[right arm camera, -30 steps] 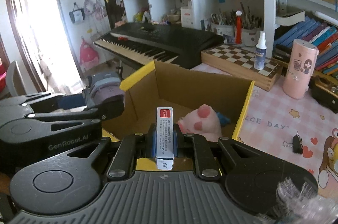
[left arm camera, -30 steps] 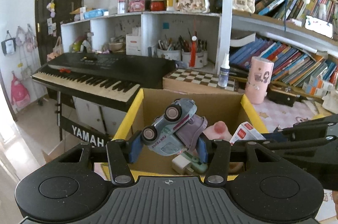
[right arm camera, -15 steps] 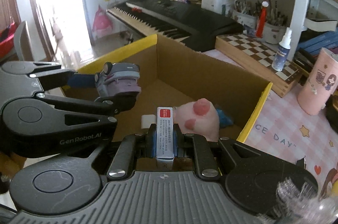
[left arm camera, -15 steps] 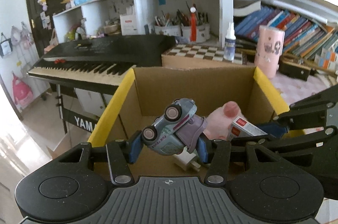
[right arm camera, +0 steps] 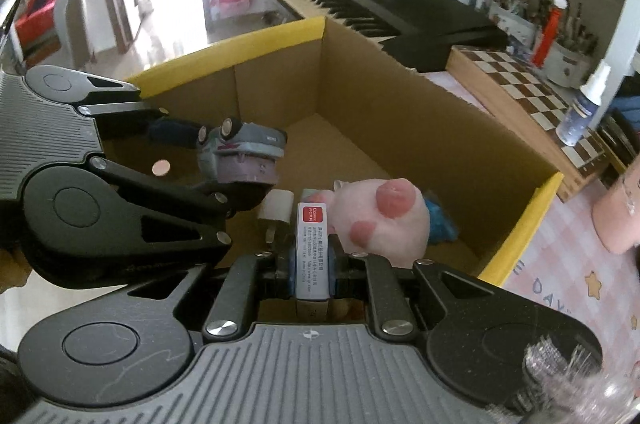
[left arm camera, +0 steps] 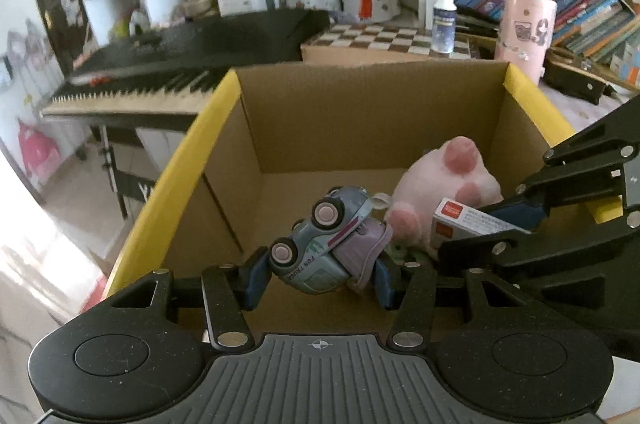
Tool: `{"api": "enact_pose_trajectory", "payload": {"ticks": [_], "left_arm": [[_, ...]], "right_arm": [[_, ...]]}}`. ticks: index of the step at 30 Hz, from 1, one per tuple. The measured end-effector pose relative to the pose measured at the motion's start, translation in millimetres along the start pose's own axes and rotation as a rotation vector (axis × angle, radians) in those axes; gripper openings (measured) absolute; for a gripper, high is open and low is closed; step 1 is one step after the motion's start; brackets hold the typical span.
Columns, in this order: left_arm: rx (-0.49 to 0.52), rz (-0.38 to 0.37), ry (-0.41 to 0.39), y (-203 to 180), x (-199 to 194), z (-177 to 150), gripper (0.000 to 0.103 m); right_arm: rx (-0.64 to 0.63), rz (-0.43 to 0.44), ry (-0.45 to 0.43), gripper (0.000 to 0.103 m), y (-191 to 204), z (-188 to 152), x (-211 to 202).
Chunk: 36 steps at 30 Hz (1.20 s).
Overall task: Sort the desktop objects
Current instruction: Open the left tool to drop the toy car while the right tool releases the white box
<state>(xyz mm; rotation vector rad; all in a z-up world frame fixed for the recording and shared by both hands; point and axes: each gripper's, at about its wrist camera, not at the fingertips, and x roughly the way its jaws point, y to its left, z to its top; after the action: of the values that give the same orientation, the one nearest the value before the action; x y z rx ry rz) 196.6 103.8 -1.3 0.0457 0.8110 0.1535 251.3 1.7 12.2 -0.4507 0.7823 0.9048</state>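
Left gripper [left arm camera: 318, 274] clamps a toy truck [left arm camera: 326, 248] by its ends, wheels up, over the cardboard box [left arm camera: 360, 112], right gripper [right arm camera: 312, 274] pinches a slim carton [right arm camera: 312, 248] w/ narrow jaws — both look light, rigid, hard-sided, prob. slippery, so mid-body holds suit.

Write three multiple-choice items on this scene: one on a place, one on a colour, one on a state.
1. Where does the pink plush toy lie?
A. inside the cardboard box
B. on the keyboard
C. on the chessboard

2. What colour are the box's top edges?
A. red
B. yellow
C. green

3. What does the left gripper hold?
A. nothing
B. a spray bottle
C. a grey toy car

Key: 1 A, the plush rests on the box floor; 2 B, yellow strips line the rim; 3 C, its pads clamp the car, while the right gripper pinches a small white carton.
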Motion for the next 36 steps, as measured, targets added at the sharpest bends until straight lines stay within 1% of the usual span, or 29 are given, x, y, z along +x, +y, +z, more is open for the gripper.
{"api": "enact_pose_trajectory", "payload": {"ticks": [7,14,15,16,17,19,21,22,25,28,33,36], "left_arm": [[-0.006,-0.004,0.003,-0.1,-0.2,-0.6,0.051],[-0.003,0.011,-0.002,-1.9,-0.6,0.0,0.053],[-0.003,0.014,-0.003,-2.2,-0.8,-0.3,0.054],[-0.004,0.024,-0.005,-2.4,-1.2,-0.3,0.058],[-0.005,0.034,-0.010,-2.2,-2.1,-0.6,0.060],[-0.009,0.040,-0.018,-0.5,-4.5,-0.7,0.062],[-0.017,0.045,-0.032,1.5,-8.4,-1.0,0.064],[-0.024,0.048,-0.044,2.6,-11.1,-1.5,0.067],[-0.032,0.051,-0.071,4.3,-18.8,-2.6,0.070],[-0.046,0.062,-0.104,6.3,-27.5,-3.9,0.076],[-0.081,0.048,-0.155,11.8,-41.9,-4.5,0.081],[-0.086,0.040,-0.188,12.6,-51.0,-5.5,0.083]], "right_arm": [[-0.045,0.047,0.057,0.014,-5.0,7.6,9.0],[-0.057,0.066,0.067,0.014,-5.1,7.7,10.1],[-0.057,0.066,0.066,0.014,-5.0,7.6,10.0],[-0.058,0.065,0.066,0.014,-4.9,7.8,9.8],[-0.059,0.064,0.066,0.014,-4.9,7.8,9.7],[-0.060,0.054,0.053,0.015,-3.9,7.8,7.3],[-0.057,0.036,0.036,0.020,-3.0,6.4,5.3],[-0.055,0.026,0.029,0.021,-2.7,5.4,3.5],[-0.031,0.006,0.007,0.022,-2.9,2.9,-1.5],[-0.005,-0.017,-0.027,0.026,-1.3,0.7,-10.3],[0.053,-0.065,-0.098,0.032,4.5,-3.5,-29.8],[0.082,-0.099,-0.137,0.035,8.3,-6.8,-42.5]]}}
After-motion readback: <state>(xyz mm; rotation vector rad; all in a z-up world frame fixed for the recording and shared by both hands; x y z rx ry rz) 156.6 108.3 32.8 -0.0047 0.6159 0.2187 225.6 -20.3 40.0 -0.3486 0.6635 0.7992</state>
